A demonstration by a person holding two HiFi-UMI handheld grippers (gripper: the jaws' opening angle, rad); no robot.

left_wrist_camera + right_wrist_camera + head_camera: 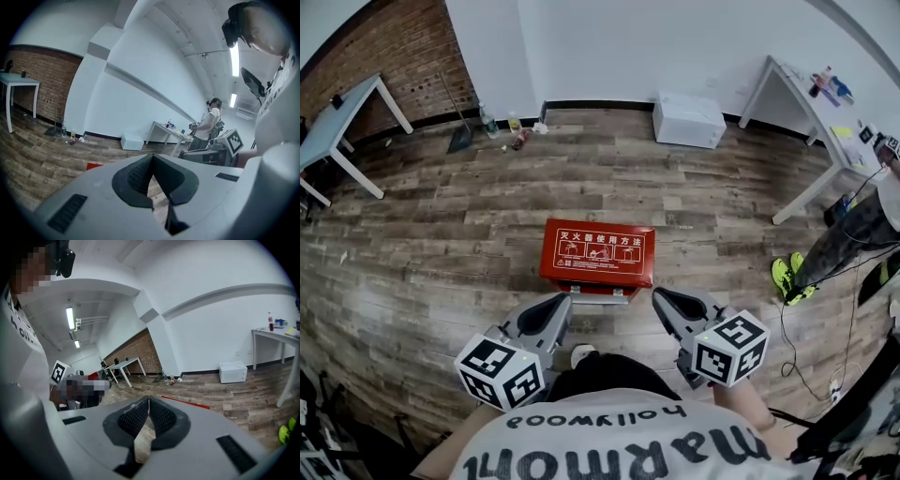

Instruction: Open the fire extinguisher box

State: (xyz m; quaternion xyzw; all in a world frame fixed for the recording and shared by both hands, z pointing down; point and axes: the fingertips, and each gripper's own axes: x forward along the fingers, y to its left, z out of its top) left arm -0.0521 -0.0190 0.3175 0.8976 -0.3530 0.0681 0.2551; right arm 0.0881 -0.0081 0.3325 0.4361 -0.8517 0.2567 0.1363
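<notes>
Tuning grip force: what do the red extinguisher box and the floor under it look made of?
Red box: likely painted sheet metal, glossy; smooth sheen, crisp edges, silvery fittings at its near edge. Floor: wood-look planks, matte; grain and seams show; real wood or laminate can't be told.

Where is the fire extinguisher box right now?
In the head view the red fire extinguisher box sits on the wood floor at centre, just beyond the left gripper and right gripper; the white box stands farther off.

L tool (564, 300), R tool (657, 294): grey, b/w-tagged
</notes>
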